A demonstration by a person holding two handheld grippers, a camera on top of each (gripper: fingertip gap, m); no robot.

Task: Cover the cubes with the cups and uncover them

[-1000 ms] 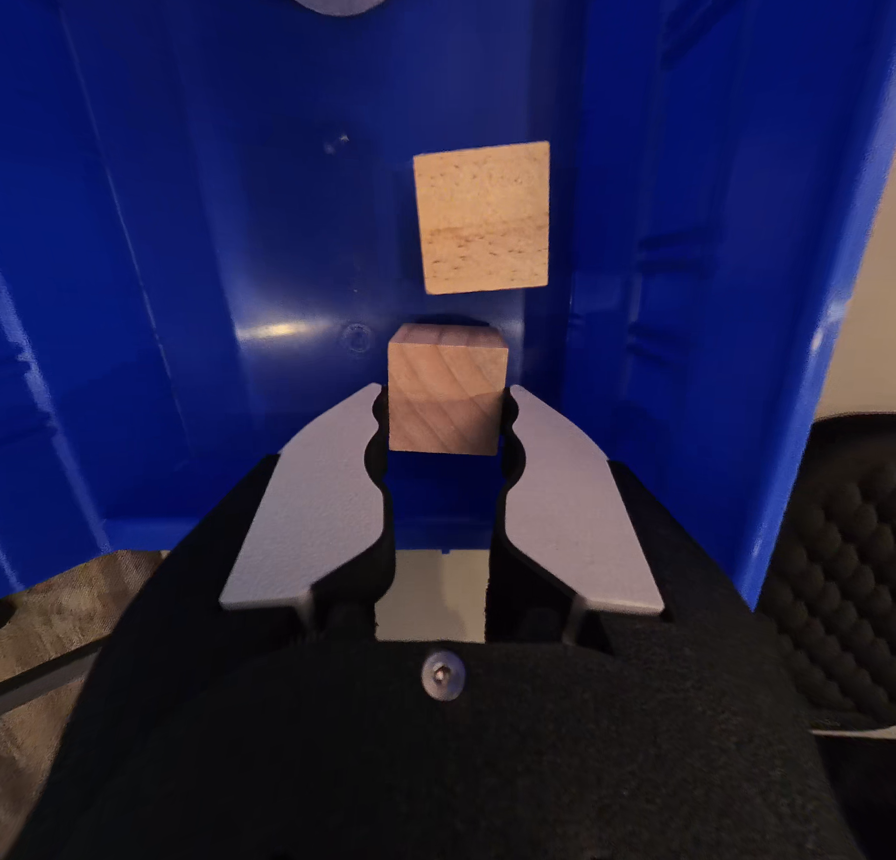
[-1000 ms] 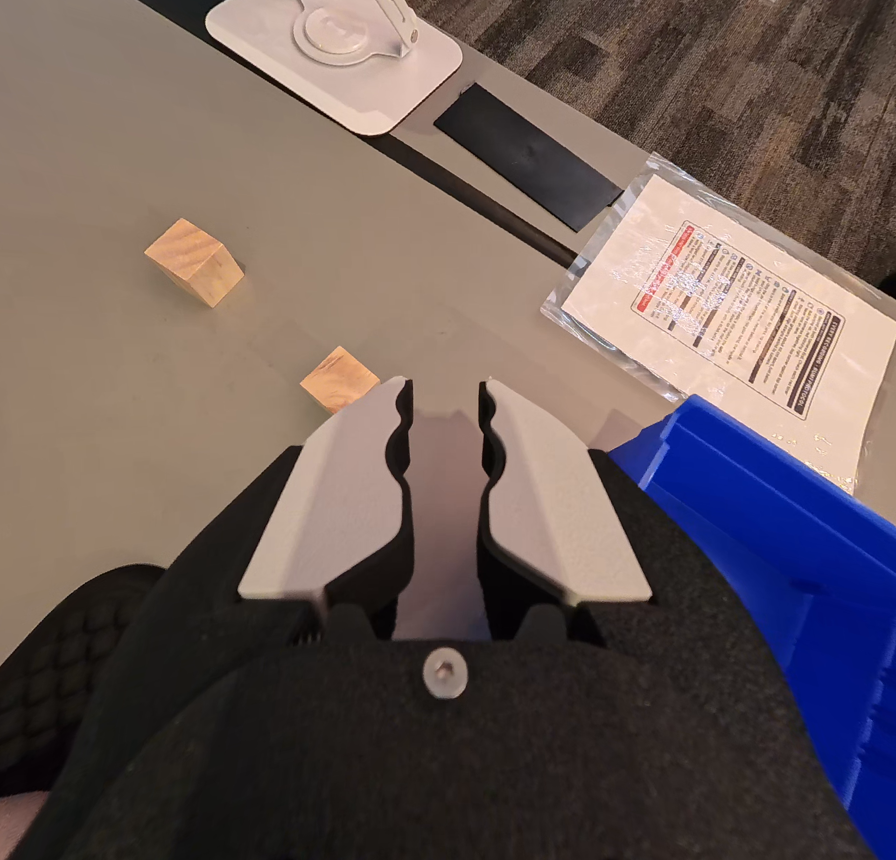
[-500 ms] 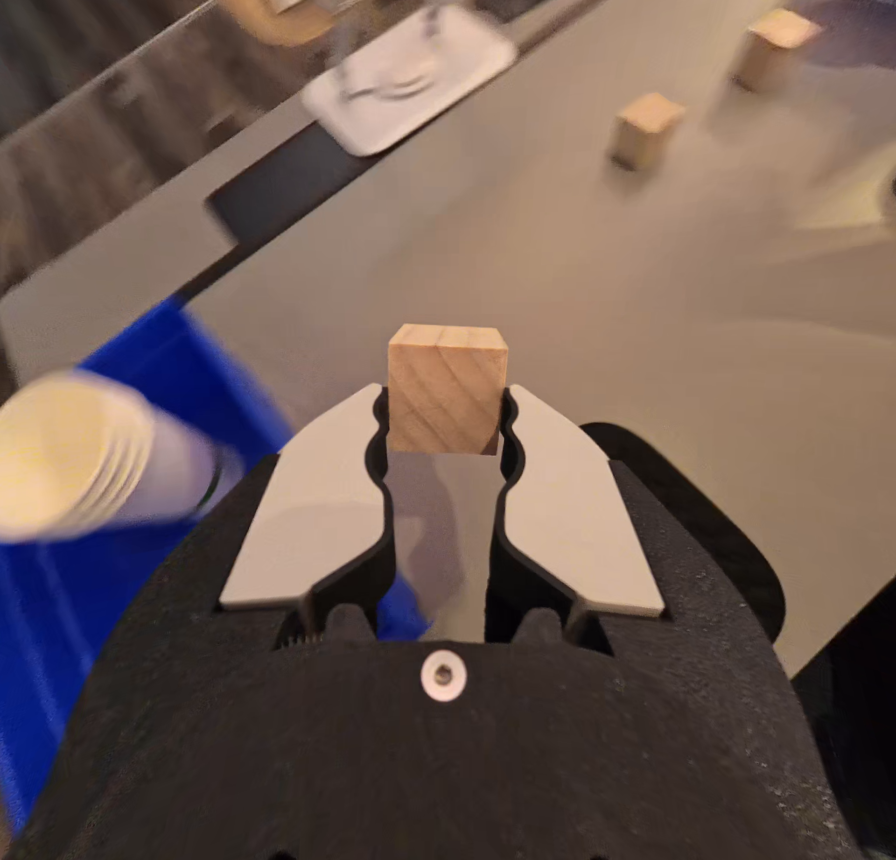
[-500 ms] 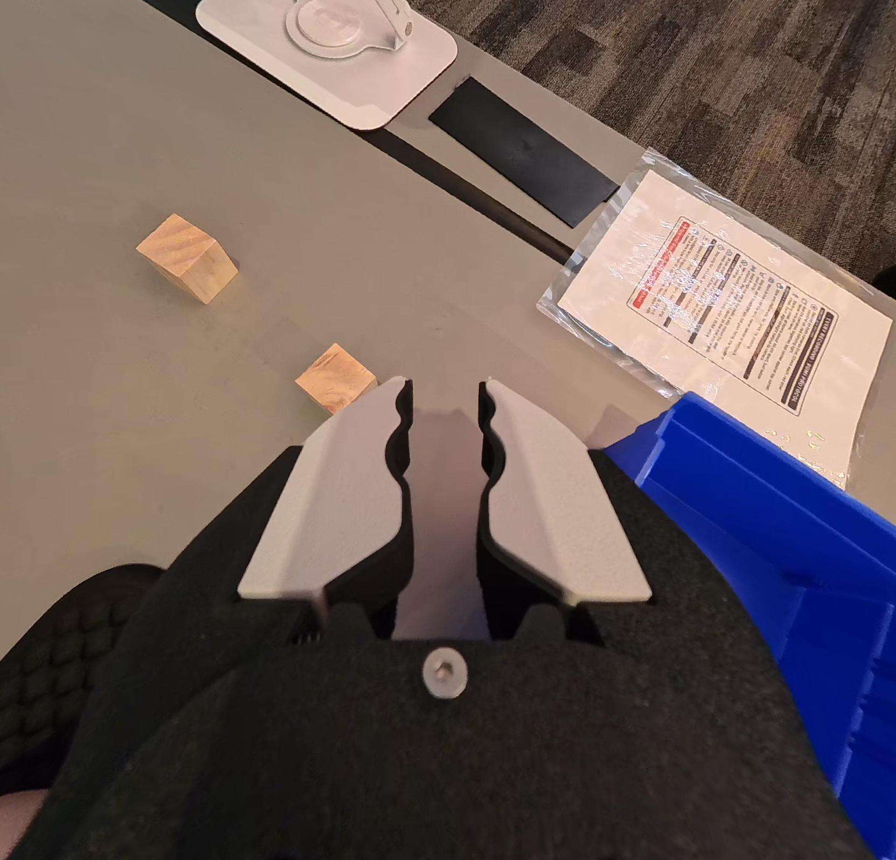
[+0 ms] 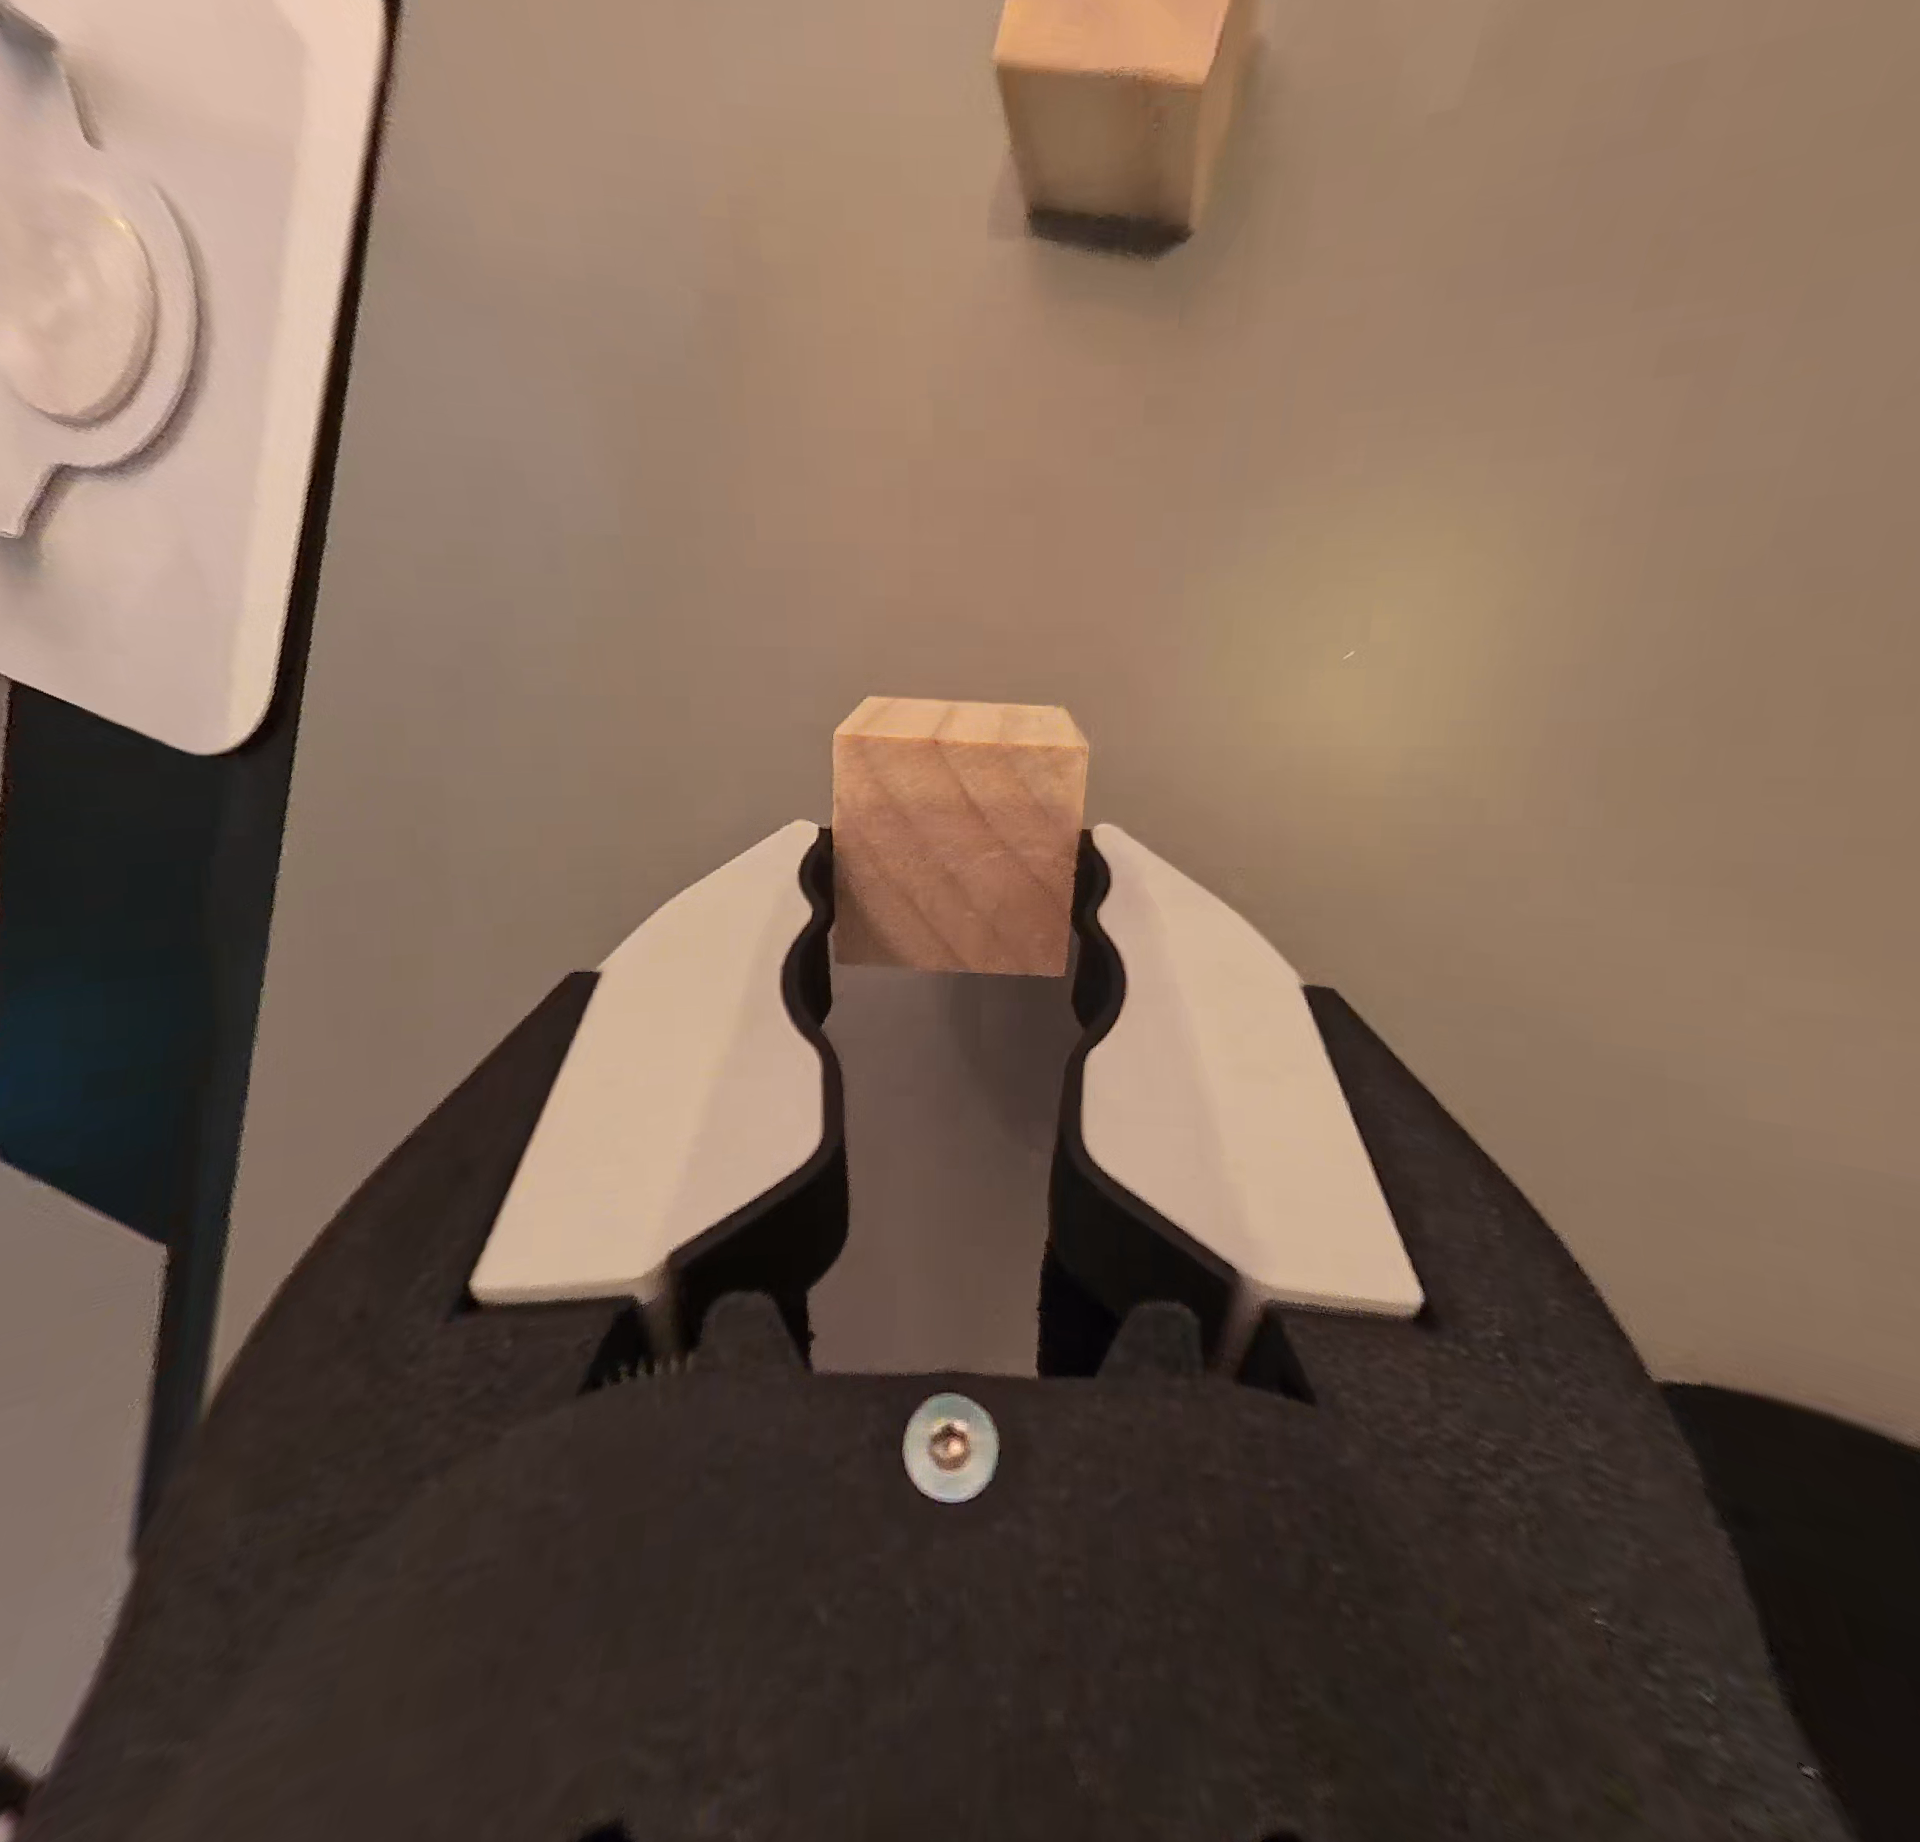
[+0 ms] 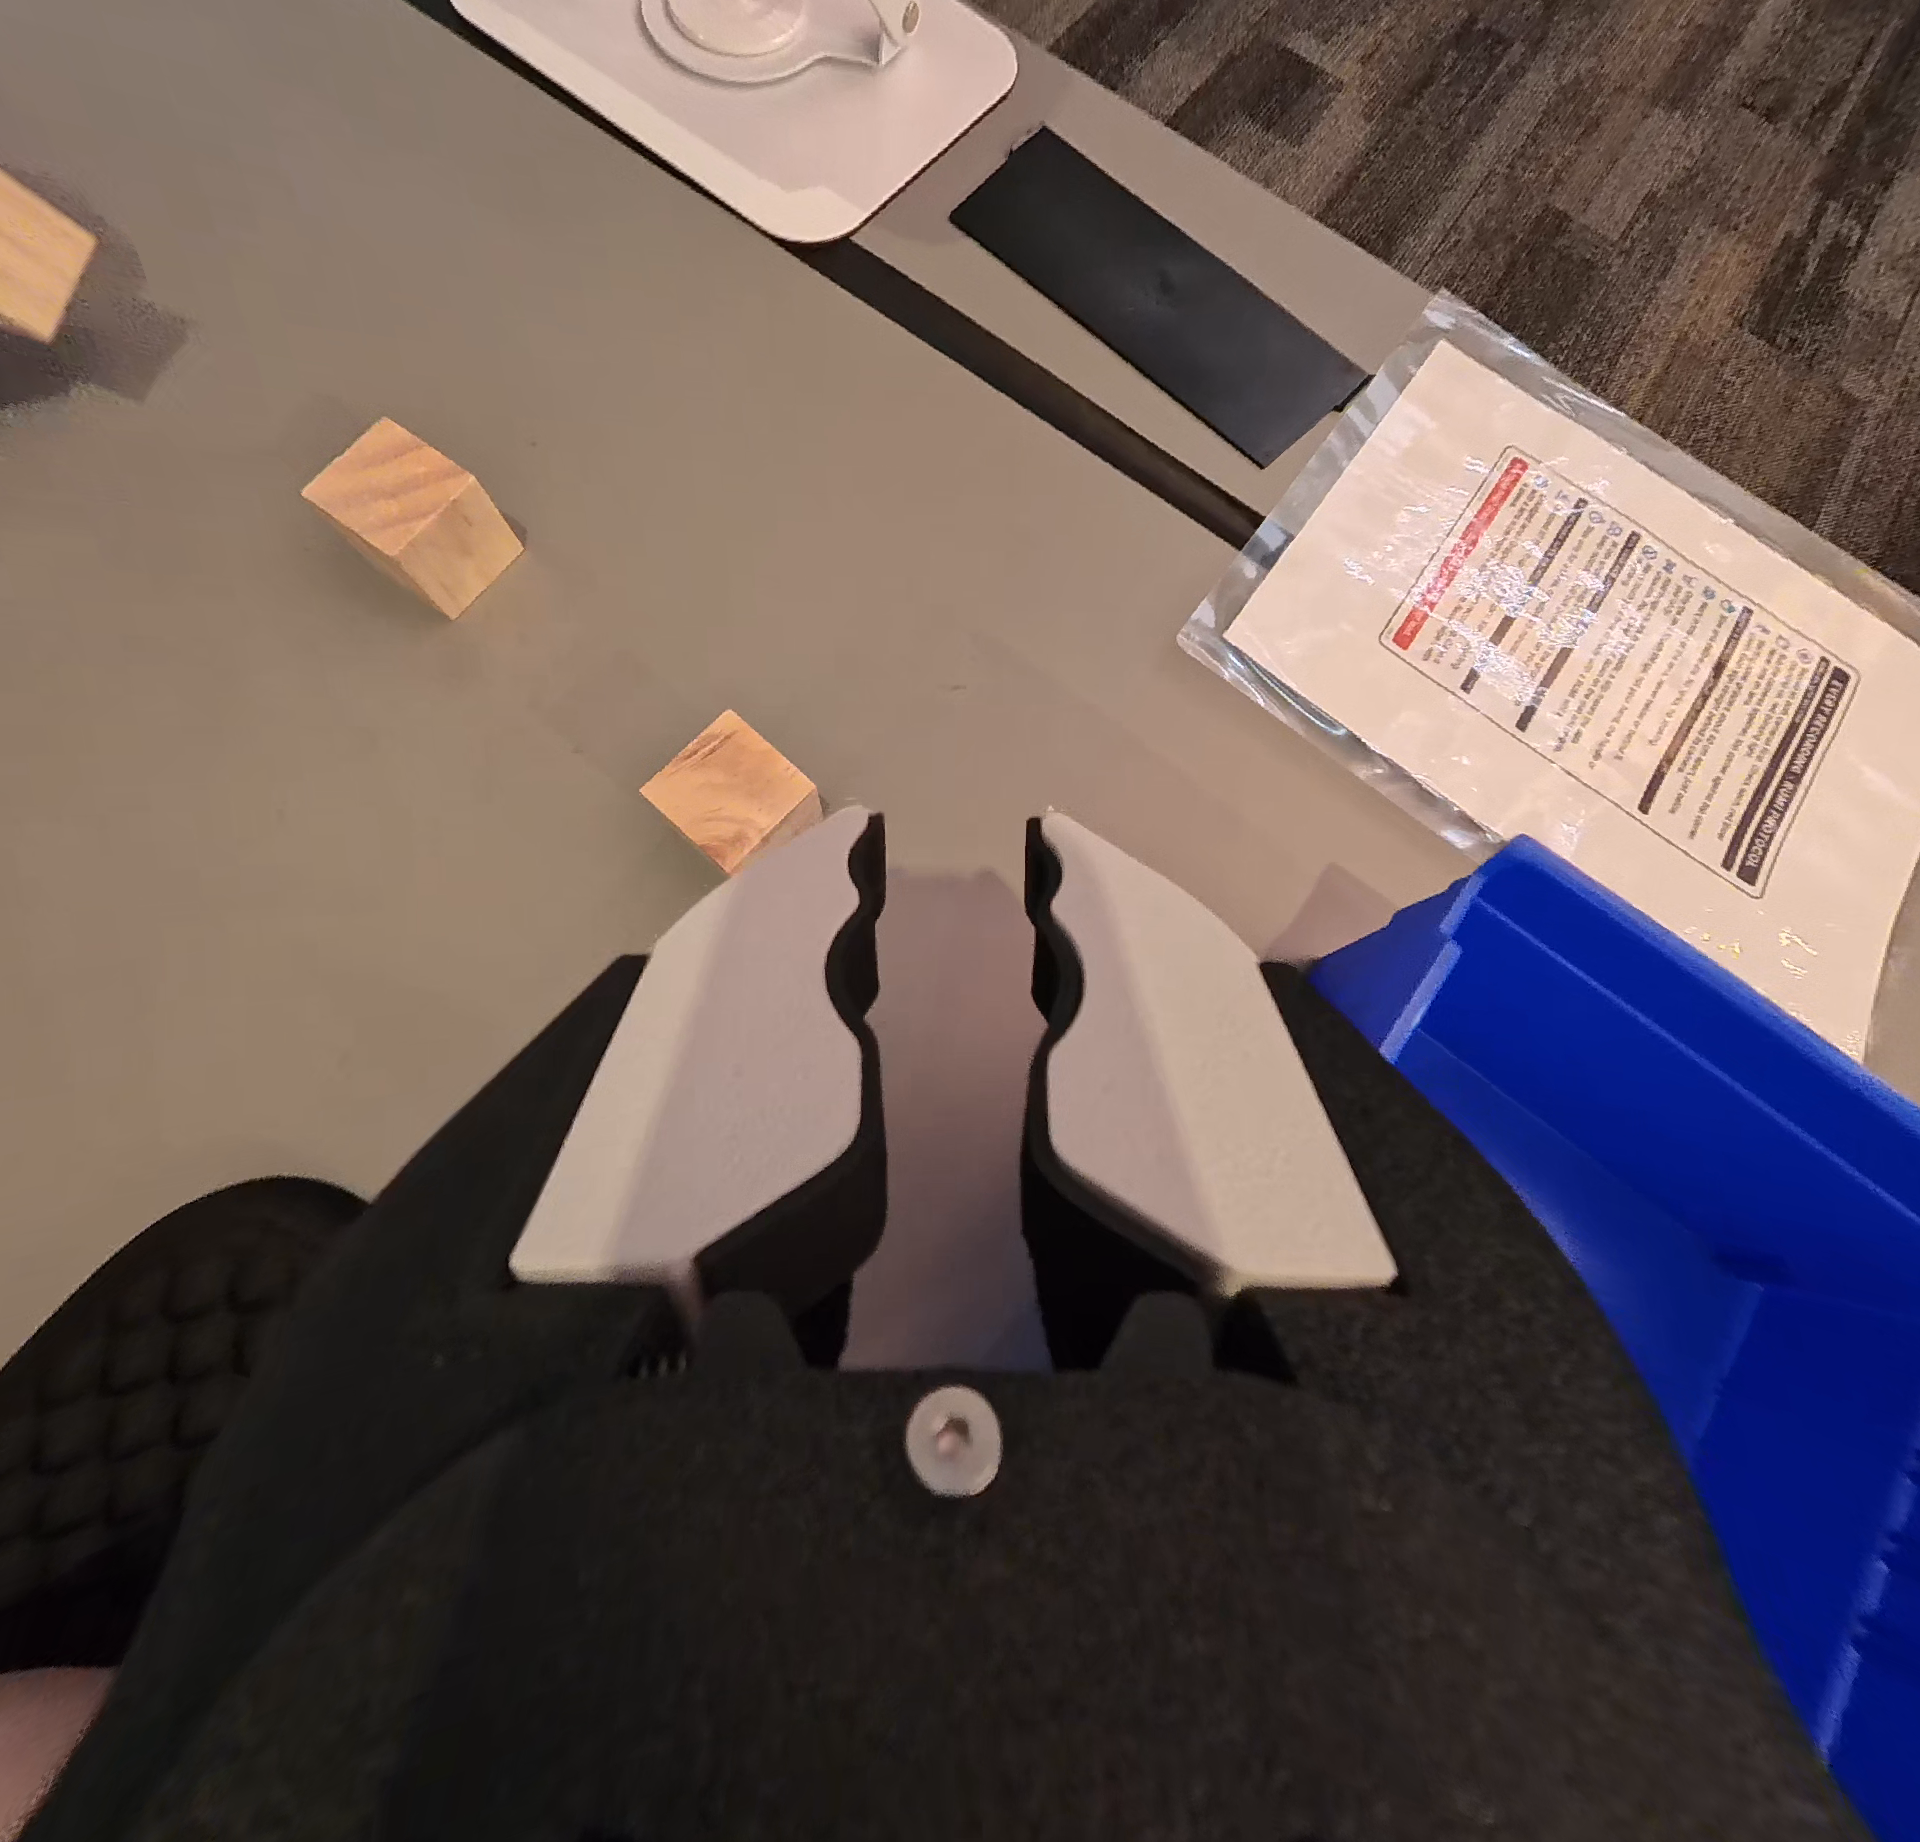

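A grey tabletop (image 6: 727, 504) carries everything, its far edge running along a dark patterned carpet (image 6: 1558, 109). At the near right a blue plastic bin (image 6: 1662, 1117) shows one corner and part of its rim, just beside the right gripper (image 6: 956, 836). That gripper hovers over bare tabletop with its jaws parted by a narrow gap and nothing between them. Near the far edge stands a white stand base (image 6: 748, 78) with a round disc on it, and next to it lies a flat black strip (image 6: 1153, 296). Toward the far right corner lies a printed sheet in a clear plastic sleeve (image 6: 1558, 649); it carries lines of print and a red band. The left gripper (image 5: 958, 836) is clamped on a wooden cube (image 5: 956, 857), its two fingertips pressed to the cube's opposite sides, holding it above the tabletop. Beyond it another wooden cube (image 5: 1122, 78) rests on the tabletop. From the right wrist view, one cube (image 6: 410, 514) sits in open tabletop, a second cube (image 6: 727, 790) lies just beside the left fingertip, and a third (image 6: 36, 254) shows at the left edge of the frame.
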